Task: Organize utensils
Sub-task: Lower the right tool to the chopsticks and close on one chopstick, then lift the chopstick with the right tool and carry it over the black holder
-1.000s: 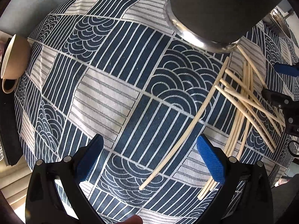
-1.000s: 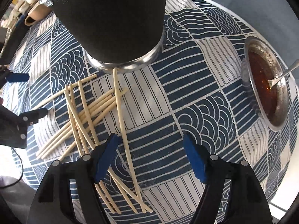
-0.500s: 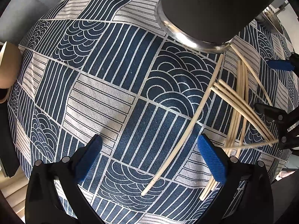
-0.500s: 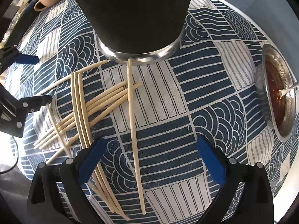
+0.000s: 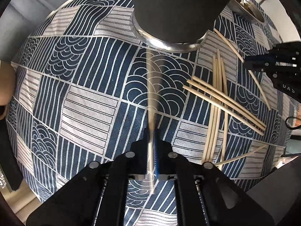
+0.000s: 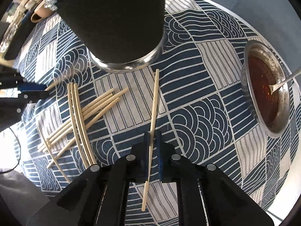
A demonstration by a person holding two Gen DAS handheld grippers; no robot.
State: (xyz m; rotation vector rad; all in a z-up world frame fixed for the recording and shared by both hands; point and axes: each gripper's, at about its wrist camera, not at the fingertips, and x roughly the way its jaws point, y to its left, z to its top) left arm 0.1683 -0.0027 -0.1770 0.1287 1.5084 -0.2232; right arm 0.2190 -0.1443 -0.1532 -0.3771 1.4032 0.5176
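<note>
Jaws of the left gripper (image 5: 152, 141) have just closed on one chopstick (image 5: 150, 94), blurred, its tip toward the black holder (image 5: 175, 9); I see the loose chopsticks (image 5: 222, 98) lying right of it on the tablecloth (image 5: 84, 103).

Right view: right gripper (image 6: 152, 143) likewise just clamped on a single chopstick (image 6: 153, 101); sauce bowl (image 6: 263, 90) far right.

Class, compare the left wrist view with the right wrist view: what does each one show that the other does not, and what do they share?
Only the left wrist view: the left gripper shut on a blurred chopstick, seen from its own side.

Only the right wrist view: the right gripper shut on a sharp chopstick, and a spoon standing in the red sauce of a metal bowl.

Both: the patterned cloth, the black holder and the loose chopstick pile.
</note>
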